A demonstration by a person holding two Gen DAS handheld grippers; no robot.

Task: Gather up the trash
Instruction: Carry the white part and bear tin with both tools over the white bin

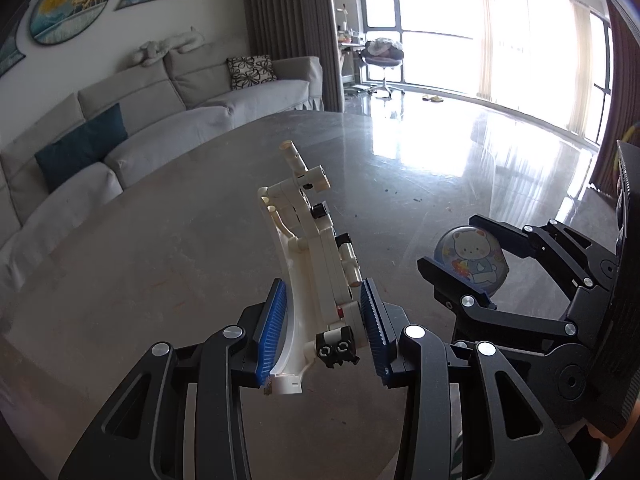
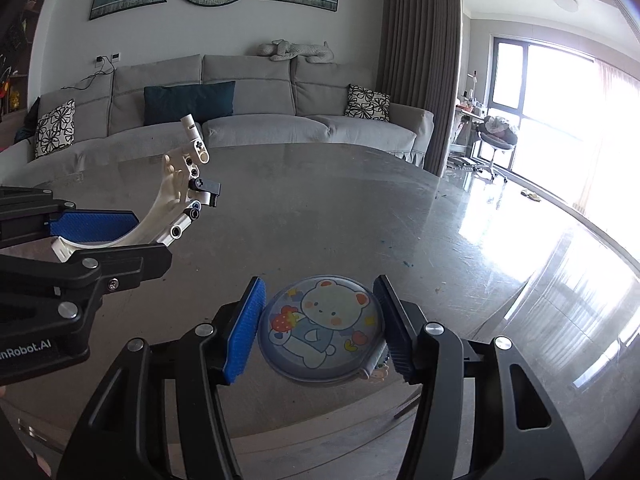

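Note:
My left gripper (image 1: pixel 323 320) is shut on a white and black toy brick assembly (image 1: pixel 316 256) with a curved arch piece, held above the grey marble table (image 1: pixel 160 280). It also shows in the right wrist view (image 2: pixel 176 200), at the left, in the left gripper (image 2: pixel 116 236). My right gripper (image 2: pixel 320 324) is shut on a round blue case with a cartoon bear (image 2: pixel 322 326), its blue pads (image 2: pixel 246 328) against both sides. In the left wrist view the bear case (image 1: pixel 472 256) sits in the right gripper (image 1: pixel 460 256) at the right.
A grey sofa (image 2: pixel 248 120) with cushions runs behind the table. The table's far rounded edge (image 2: pixel 360 148) faces the sofa. Bright windows (image 1: pixel 480 28) and a shiny floor lie to the right. A chair (image 2: pixel 496 140) stands near the window.

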